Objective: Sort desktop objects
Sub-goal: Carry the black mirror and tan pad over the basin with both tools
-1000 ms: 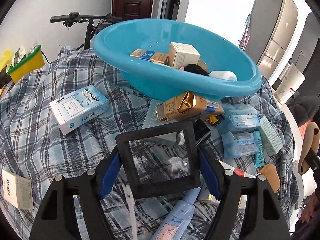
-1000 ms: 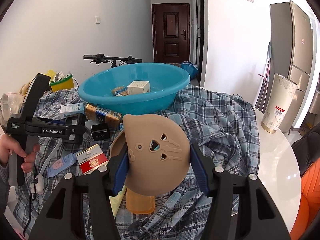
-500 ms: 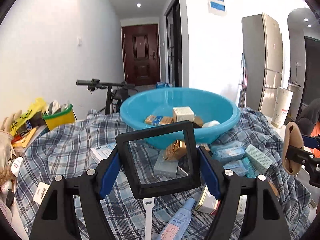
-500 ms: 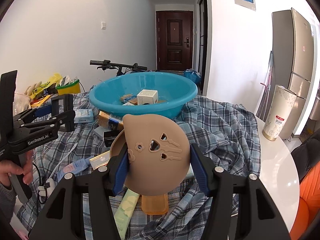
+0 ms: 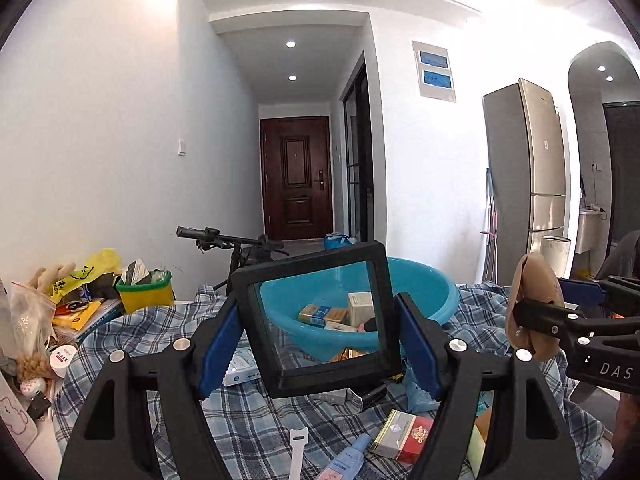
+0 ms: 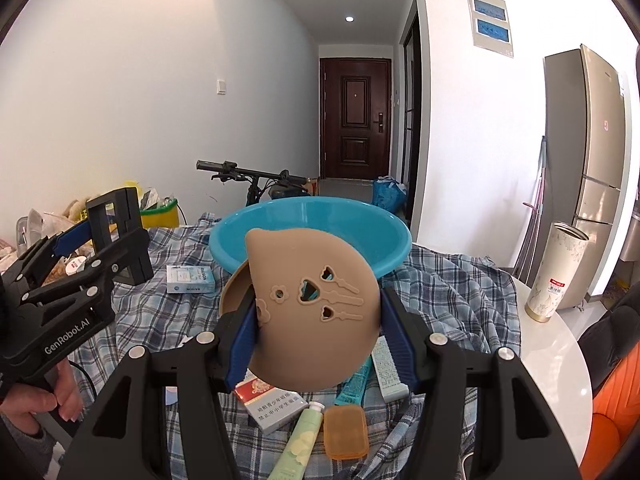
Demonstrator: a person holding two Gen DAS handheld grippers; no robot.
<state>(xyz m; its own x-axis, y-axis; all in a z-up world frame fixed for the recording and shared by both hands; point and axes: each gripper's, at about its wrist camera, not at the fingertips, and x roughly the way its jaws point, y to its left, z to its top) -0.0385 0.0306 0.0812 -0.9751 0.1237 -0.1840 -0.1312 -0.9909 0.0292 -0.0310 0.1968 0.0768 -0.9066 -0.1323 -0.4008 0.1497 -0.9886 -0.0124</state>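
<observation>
Two claws were up over the cluttered tabletop (image 6: 552, 344), each carrying one thing. The left claw (image 5: 320, 334) was clamped on a square black frame (image 5: 316, 314) with a clear pane, tilted a little, through which the single blue basin (image 5: 424, 288) showed. The right claw (image 6: 318, 318) was clamped on a tan, rounded silicone piece (image 6: 316, 308) with small cut-out shapes, held upright in front of the basin. Inside the basin lay a few small boxes (image 5: 322, 315). On the plaid cloth (image 6: 448, 280) around it were one white-and-blue box (image 6: 190, 279), one red-and-white cigarette pack (image 6: 268, 398), a pale green tube (image 6: 302, 438), an orange pad (image 6: 346, 432) and a teal tube (image 6: 352, 386). A white canister (image 6: 554, 272) stood well apart at the right edge; a bicycle (image 6: 256, 180) stood behind.
</observation>
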